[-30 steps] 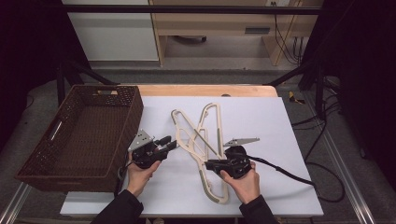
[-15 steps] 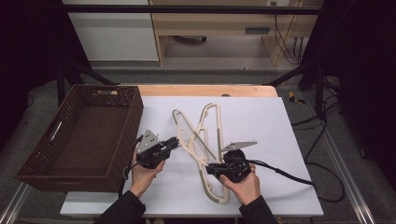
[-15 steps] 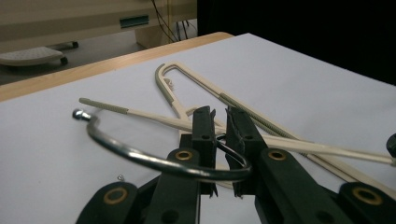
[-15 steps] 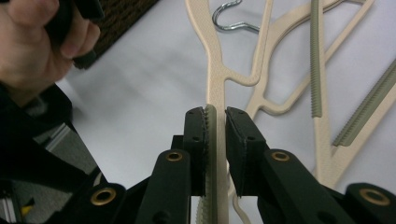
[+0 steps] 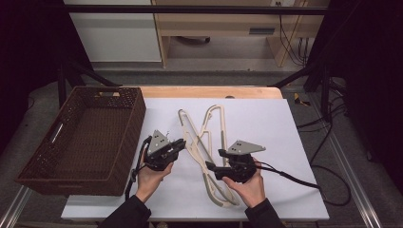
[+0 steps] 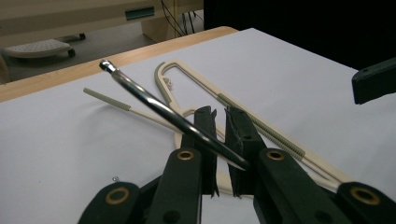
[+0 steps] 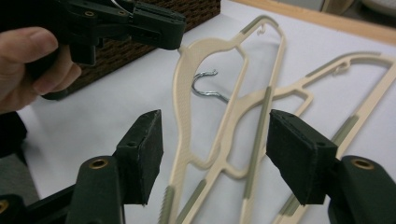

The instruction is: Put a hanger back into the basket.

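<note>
Looks like a lab or recording studio rather than a home. Shown by the worktop [image 5: 285, 142], wooden-edged and covered with a plain white sheet, framed by bare metal rails along its near edge. Behind the worktop, black curtains to both sides, a white cabinet [image 5: 114, 33] and a light wooden desk [image 5: 228, 23] on a grey floor. Right of the worktop, loose black cables [image 5: 328, 128] trailing across the floor, more hanging under the desk. On the worktop's left end, a brown woven basket [image 5: 85, 142], the sole homely item.
</note>
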Demonstrator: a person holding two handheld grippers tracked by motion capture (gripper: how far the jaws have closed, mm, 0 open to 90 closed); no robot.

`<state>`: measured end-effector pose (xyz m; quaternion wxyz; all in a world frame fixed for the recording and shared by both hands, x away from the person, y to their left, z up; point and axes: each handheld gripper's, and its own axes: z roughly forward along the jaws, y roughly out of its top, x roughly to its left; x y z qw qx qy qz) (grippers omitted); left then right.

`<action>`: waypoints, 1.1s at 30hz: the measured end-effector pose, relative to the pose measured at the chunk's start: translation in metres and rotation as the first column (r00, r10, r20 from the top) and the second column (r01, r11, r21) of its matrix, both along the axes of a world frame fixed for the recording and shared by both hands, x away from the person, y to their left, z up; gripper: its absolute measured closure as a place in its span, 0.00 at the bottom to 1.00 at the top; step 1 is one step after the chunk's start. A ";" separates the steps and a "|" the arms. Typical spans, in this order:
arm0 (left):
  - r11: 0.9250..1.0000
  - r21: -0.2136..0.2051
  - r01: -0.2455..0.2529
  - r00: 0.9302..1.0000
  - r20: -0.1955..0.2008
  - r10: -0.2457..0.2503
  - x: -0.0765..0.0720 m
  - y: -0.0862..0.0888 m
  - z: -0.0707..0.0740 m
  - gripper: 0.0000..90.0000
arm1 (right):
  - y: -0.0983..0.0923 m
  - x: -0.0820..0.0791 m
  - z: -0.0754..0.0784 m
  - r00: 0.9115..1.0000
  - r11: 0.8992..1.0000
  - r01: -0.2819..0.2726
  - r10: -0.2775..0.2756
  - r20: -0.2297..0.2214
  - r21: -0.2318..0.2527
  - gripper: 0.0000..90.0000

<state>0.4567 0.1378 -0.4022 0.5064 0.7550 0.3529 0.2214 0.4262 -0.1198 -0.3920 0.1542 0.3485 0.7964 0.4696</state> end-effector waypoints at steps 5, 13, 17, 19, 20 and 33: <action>1.000 -0.013 -0.002 1.000 -0.004 0.002 -0.002 -0.001 0.003 0.93 | 0.022 0.005 0.002 1.000 0.999 -0.017 0.018 0.023 -0.043 0.40; 1.000 -0.018 -0.001 1.000 -0.008 0.001 -0.002 -0.001 0.004 0.93 | 0.054 0.016 -0.015 1.000 0.988 -0.023 0.021 -0.017 -0.150 0.46; 1.000 -0.018 -0.001 1.000 -0.012 0.001 -0.002 -0.002 0.004 0.93 | 0.059 0.019 -0.027 1.000 0.974 -0.007 0.008 0.002 -0.227 0.54; 1.000 -0.016 -0.001 1.000 -0.011 0.001 -0.002 -0.003 0.003 0.93 | 0.060 0.020 -0.029 1.000 0.970 -0.003 0.004 0.001 -0.241 0.60; 1.000 -0.015 -0.001 1.000 -0.010 0.001 -0.003 -0.004 0.003 0.93 | 0.060 0.020 -0.030 1.000 0.971 -0.003 0.003 0.001 -0.238 0.63; 0.997 -0.067 0.037 0.999 0.000 -0.037 -0.005 0.001 0.010 0.73 | 0.056 0.013 -0.023 1.000 0.973 0.010 -0.003 0.029 -0.229 0.90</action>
